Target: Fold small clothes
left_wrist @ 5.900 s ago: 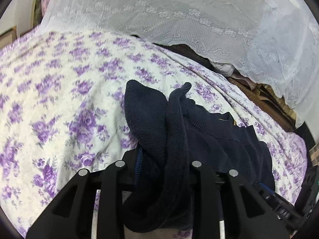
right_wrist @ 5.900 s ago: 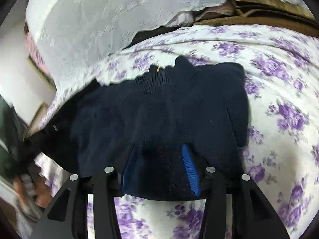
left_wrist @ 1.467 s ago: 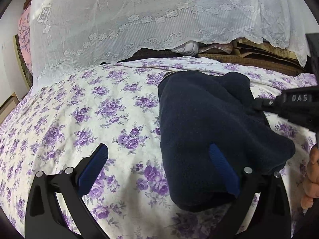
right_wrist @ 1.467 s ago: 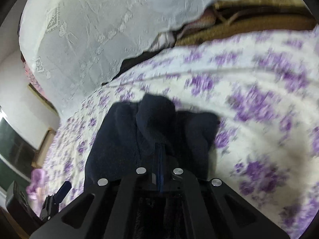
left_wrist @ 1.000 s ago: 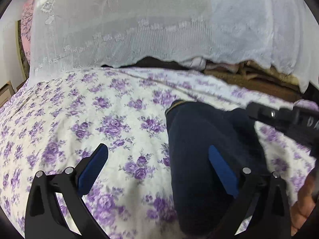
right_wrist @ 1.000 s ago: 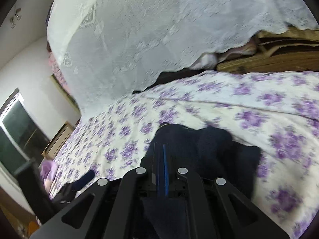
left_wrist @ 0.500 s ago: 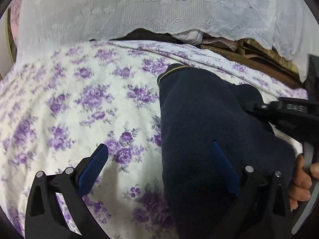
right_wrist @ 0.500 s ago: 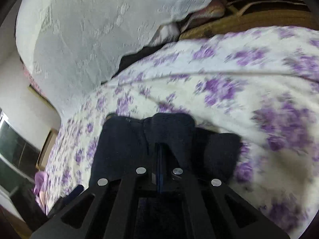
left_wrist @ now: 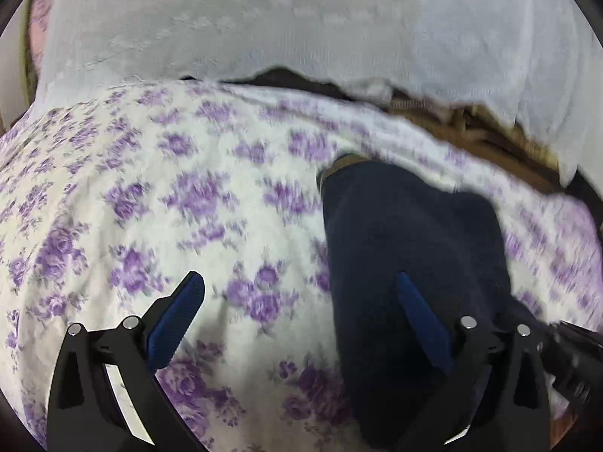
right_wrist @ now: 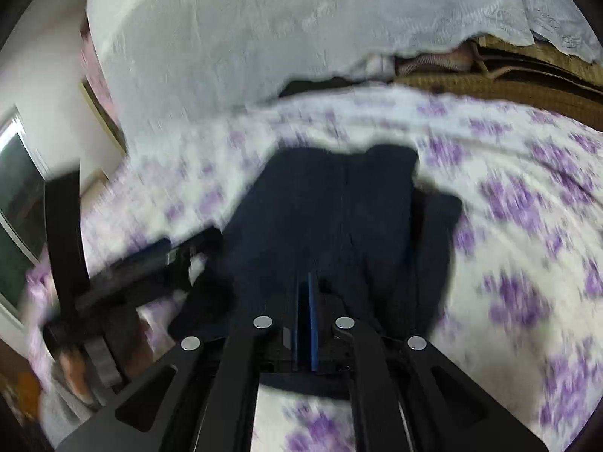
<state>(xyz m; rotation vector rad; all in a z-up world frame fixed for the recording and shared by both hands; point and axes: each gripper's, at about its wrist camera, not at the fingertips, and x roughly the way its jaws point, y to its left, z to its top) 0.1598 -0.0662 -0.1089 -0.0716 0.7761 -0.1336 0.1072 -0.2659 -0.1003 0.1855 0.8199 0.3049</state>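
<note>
Left wrist view: left gripper point(left_wrist: 297, 297) hangs with jaws spread wide and nothing pressed between them; its right blue pad sits over the near left edge of the dark navy knitted garment point(left_wrist: 410, 248), its left pad over bare bedspread. The garment lies folded into a narrow bundle on the white bedspread with purple flowers point(left_wrist: 158, 196), right of the gripper's midline, collar end pointing away towards the white lace curtain point(left_wrist: 301, 22). Frame is motion-blurred. Right wrist view: right gripper point(right_wrist: 307, 297) has its jaws pinched together; dark knit lies right at the tips, but whether any is caught between the blue pads can't be told. The garment runs straight ahead from the tips, with loose lobes bulging on its right side. The left gripper's black body shows blurred at the garment's left. Judgement: the fold is near done; to finish well, lay the near edge flat, square it to the far edge, tuck the right-side lobes, then part the jaws without dragging the knit.
</note>
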